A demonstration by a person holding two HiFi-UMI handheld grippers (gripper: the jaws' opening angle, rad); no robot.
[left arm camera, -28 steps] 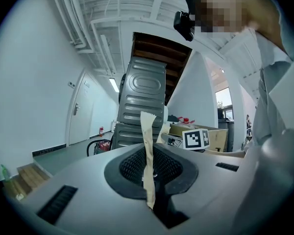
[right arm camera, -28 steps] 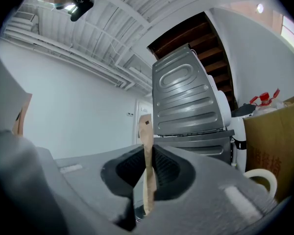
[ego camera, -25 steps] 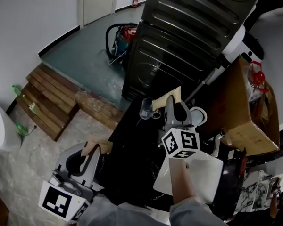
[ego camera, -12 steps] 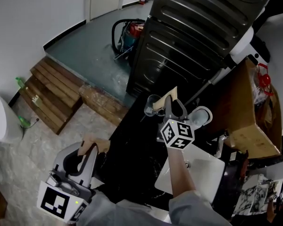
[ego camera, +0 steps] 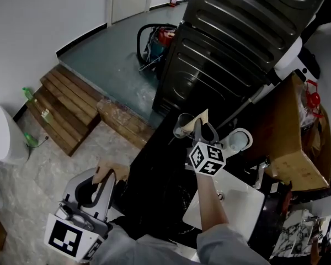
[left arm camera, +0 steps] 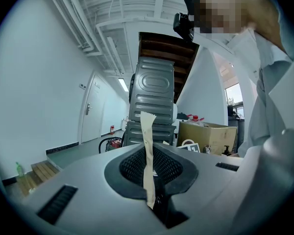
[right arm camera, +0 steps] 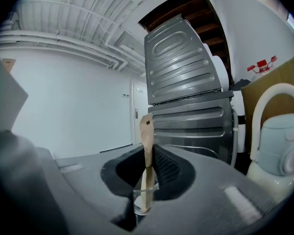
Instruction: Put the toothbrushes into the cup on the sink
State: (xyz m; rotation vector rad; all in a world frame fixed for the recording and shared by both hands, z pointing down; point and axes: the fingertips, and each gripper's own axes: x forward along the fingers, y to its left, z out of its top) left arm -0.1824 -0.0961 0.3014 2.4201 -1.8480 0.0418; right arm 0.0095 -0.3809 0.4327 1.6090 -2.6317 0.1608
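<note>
My right gripper point(ego camera: 202, 125) is shut on a toothbrush in a tan paper wrapper point(right arm camera: 146, 146), held upright over the black counter. A clear glass cup point(ego camera: 182, 126) stands right at the jaw tips. In the right gripper view the wrapper's lower end shows through the cup point(right arm camera: 145, 200); I cannot tell for sure that it is inside. My left gripper point(ego camera: 103, 173) hangs low at the left, off the counter, shut on a second wrapped toothbrush point(left arm camera: 147, 153). That one stands up between the jaws of the left gripper point(left arm camera: 150, 187).
A white sink point(ego camera: 240, 206) sits in the black counter point(ego camera: 154, 175), with a white mug point(ego camera: 238, 139) behind it. A dark metal washing machine point(ego camera: 226, 48) stands beyond the cup. A cardboard box point(ego camera: 295, 148) is at the right, wooden steps point(ego camera: 66, 101) and a vacuum cleaner point(ego camera: 154, 42) at the left.
My right gripper has come down with its toothbrush and closed in on the glass cup. The left gripper has kept its place and its hold.
</note>
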